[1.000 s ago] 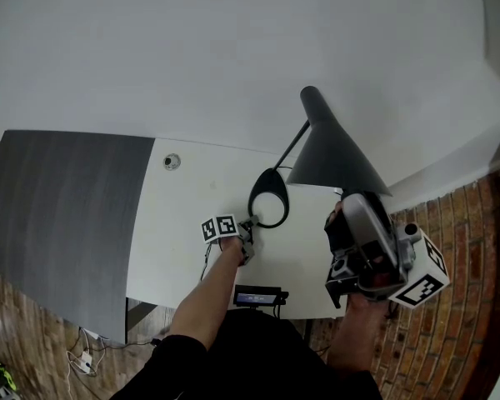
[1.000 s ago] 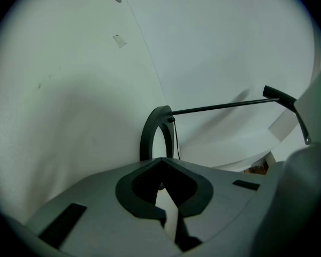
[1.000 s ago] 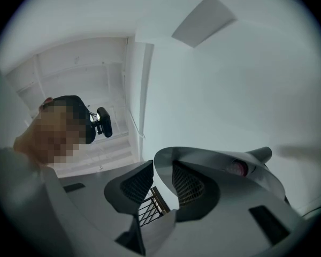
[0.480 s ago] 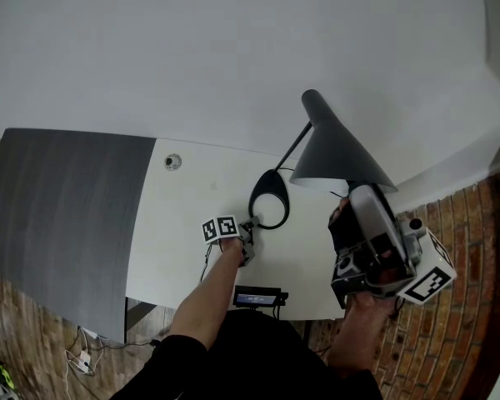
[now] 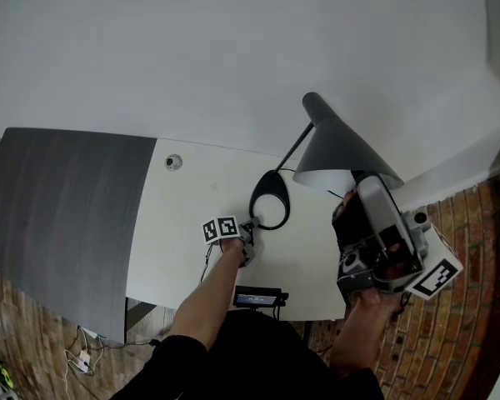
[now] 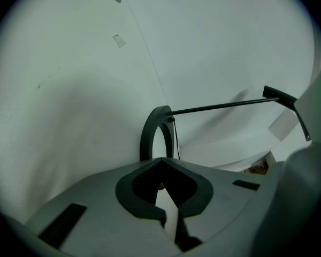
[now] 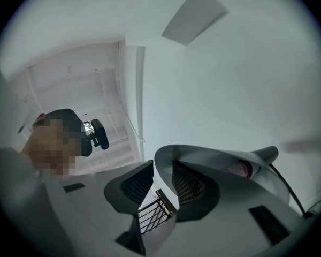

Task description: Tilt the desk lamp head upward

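The right gripper (image 7: 161, 170) is clenched on the rim of the grey cone-shaped metal lamp head (image 5: 337, 144), which hangs above the right end of the white desk (image 5: 183, 240). The left gripper (image 6: 161, 162) is clamped on the near edge of the black ring-shaped lamp base (image 5: 269, 197). A thin black stem (image 5: 293, 147) joins the base to the head. A dark grey panel (image 5: 67, 215) adjoins the desk's left side. A white wall (image 5: 233, 48) stands beyond, and brick-patterned floor (image 5: 475, 240) shows at the right. The left forearm (image 5: 208, 294) reaches across the desk's near edge. The right forearm (image 5: 357, 344) is raised, with its gripper aimed upward.
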Demonstrator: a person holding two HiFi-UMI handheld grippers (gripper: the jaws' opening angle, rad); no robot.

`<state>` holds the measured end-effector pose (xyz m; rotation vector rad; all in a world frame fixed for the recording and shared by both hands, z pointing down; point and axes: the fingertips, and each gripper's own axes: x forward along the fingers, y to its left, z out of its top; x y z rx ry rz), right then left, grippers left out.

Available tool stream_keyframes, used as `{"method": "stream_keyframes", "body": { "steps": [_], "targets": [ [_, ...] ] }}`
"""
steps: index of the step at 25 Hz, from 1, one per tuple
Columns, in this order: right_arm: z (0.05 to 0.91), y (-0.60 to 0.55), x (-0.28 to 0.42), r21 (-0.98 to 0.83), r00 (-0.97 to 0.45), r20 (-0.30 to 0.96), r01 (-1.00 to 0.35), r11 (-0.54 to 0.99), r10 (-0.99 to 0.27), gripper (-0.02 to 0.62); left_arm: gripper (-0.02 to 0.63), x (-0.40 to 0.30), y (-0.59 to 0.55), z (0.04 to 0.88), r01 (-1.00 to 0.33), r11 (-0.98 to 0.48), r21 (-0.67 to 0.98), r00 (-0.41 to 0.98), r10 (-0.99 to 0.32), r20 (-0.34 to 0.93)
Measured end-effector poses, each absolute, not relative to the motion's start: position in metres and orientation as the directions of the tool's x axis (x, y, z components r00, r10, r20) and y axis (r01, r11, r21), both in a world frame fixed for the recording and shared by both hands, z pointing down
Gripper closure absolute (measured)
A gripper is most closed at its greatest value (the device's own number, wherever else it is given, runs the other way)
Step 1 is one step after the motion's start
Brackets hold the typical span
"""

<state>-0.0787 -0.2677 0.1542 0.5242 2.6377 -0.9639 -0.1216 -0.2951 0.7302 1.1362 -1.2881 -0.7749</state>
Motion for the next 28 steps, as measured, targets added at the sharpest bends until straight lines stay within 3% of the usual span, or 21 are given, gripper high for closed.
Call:
{"method": "stream_keyframes", "body": {
  "steps": [28],
  "targets": [
    [0.152, -0.264, -0.078, -0.555, -0.883, -0.408, 0.442, 0.705, 0.232, 0.48, 0.594, -0.112, -0.301, 0.726, -0.202, 0.301, 0.932, 0.199, -0.919, 0.34]
  ]
}}
